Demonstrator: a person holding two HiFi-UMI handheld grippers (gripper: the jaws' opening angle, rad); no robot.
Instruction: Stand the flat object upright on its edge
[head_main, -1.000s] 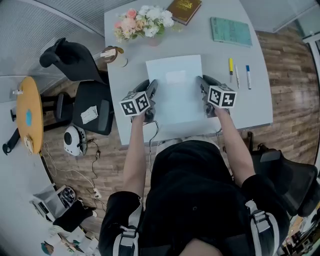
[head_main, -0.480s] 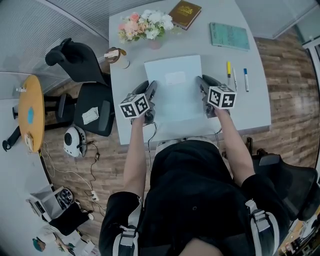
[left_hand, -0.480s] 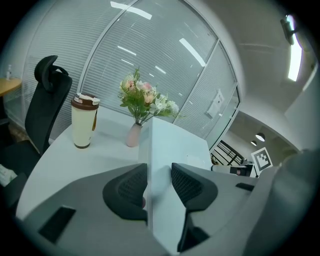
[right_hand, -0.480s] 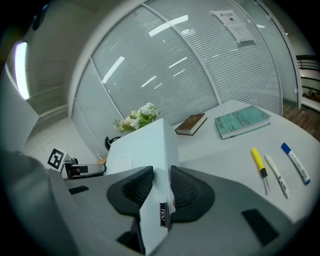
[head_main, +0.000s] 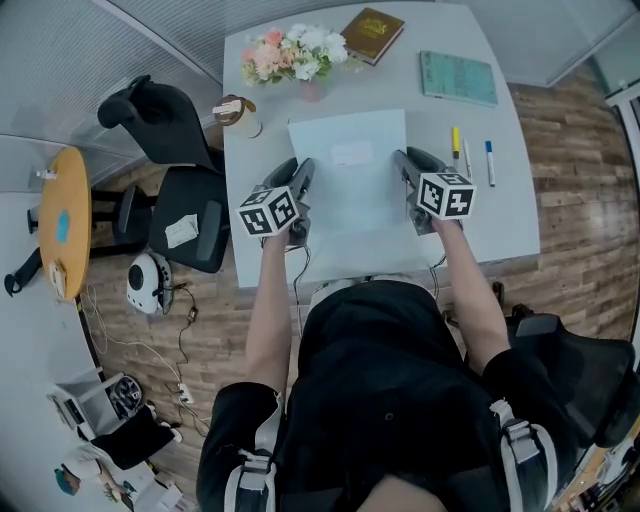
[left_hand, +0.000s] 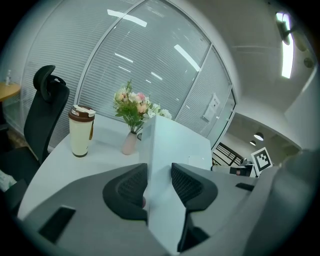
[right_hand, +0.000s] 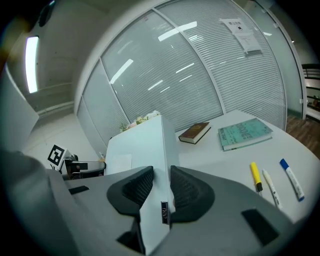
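Observation:
A flat pale blue-white board (head_main: 350, 180) is held over the grey table (head_main: 510, 220), its near end tilted up. My left gripper (head_main: 302, 190) is shut on the board's left edge (left_hand: 159, 165), with both black pads against it. On the opposite side my right gripper (head_main: 405, 180) is shut on the right edge (right_hand: 160, 175) in the same way. A small white label (head_main: 352, 154) sits on the board's upper face.
Behind the board stand a vase of flowers (head_main: 290, 52) and a lidded cup (head_main: 236, 112). A brown book (head_main: 370, 22) and a teal book (head_main: 458, 76) lie farther back. Three markers (head_main: 470, 152) lie to the right. Black chairs (head_main: 180, 190) stand left of the table.
Both grippers have risen a little with the board between them, and its near end has tilted up slightly. The grip on each edge is unchanged.

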